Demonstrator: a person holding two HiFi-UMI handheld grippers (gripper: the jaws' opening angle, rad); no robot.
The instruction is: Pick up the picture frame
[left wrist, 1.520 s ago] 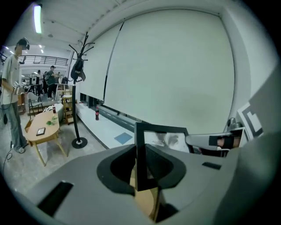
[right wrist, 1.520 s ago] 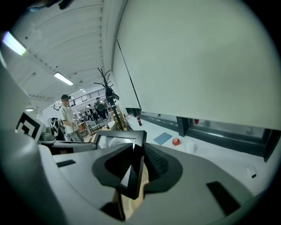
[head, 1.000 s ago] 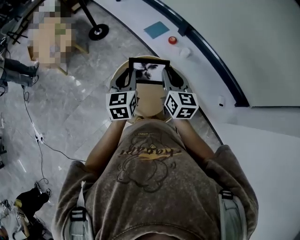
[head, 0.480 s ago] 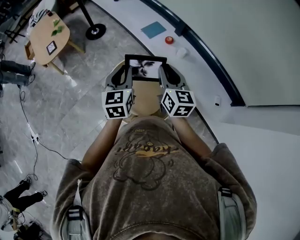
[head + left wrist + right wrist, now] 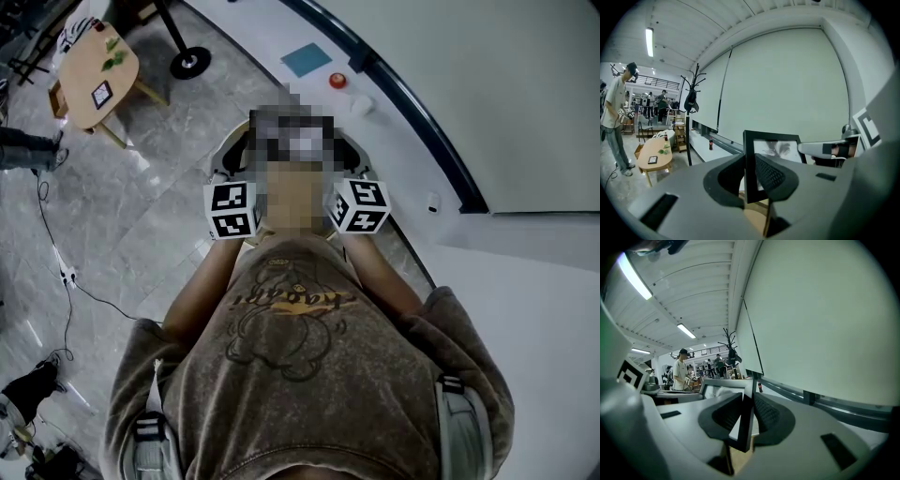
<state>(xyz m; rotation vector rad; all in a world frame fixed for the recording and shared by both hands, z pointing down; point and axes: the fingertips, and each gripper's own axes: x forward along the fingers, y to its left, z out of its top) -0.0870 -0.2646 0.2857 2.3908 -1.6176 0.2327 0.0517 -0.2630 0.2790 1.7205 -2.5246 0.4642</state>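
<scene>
So right up close, the left gripper has its fingers pinched narrow on the left upright edge of the picture frame, ribbed pads pressing the black bar front and back. The right gripper does the exact same on the opposite edge, so both are properly holding it, not hovering. The frame stands upright and spans straight across between the two, long side running left to right, print facing the person. Neither hand is nearer, it's a symmetric two-sided clamp. Just under it is the wood of the counter, and honestly I can't tell whether the bottom bar sits on it or has cleared it. From above the frame is behind a blur patch, only the left marker cube and the right marker cube show either side. My guess: the lift wants to go straight up with both hands level, or the frame twists in the pads. Way back there's a low wooden table, a coat stand and a big pale screen
</scene>
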